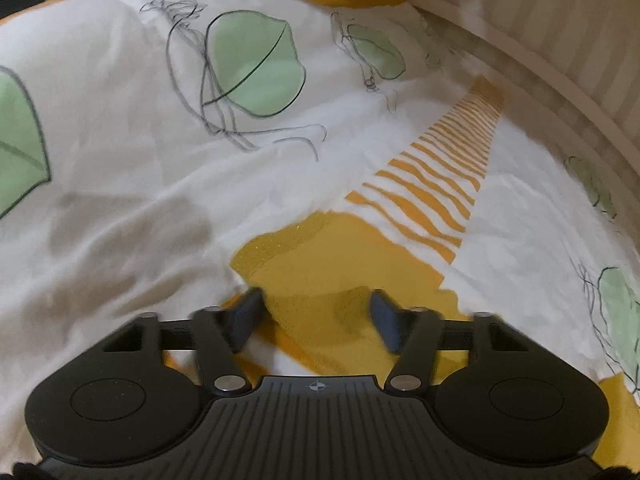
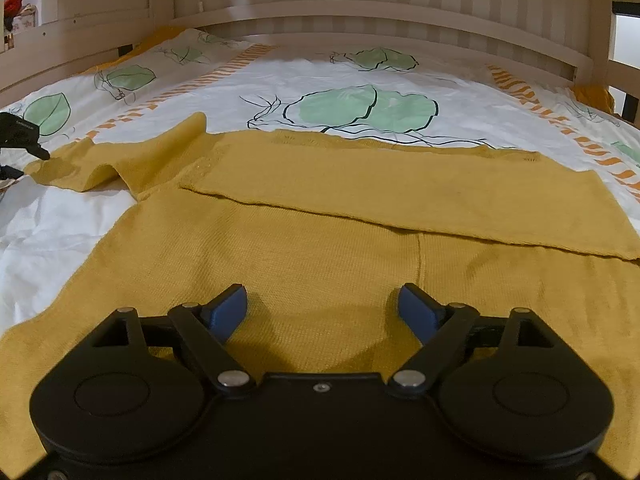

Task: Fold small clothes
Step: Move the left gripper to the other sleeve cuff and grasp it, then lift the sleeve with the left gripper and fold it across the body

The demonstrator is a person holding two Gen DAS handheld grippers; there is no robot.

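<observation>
Looking along the left tool (image 1: 314, 312), its jaws stand wide, empty, over a sleeve end (image 1: 320, 264) of the yellow sweater on the bed (image 1: 120, 160). In the right view, the right tool (image 2: 322, 312) is wide too, above the sweater (image 2: 320, 248), whose right sleeve (image 2: 420, 192) already lies across. I think the left should pinch the cuff edge and carry it flat across.

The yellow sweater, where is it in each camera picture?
Left wrist: yellow sweater low in the middle, between the open left claw.
Right wrist: it fills the lower half, under the open right claw.
Shared landmark: the leaf-print bedsheet.
</observation>
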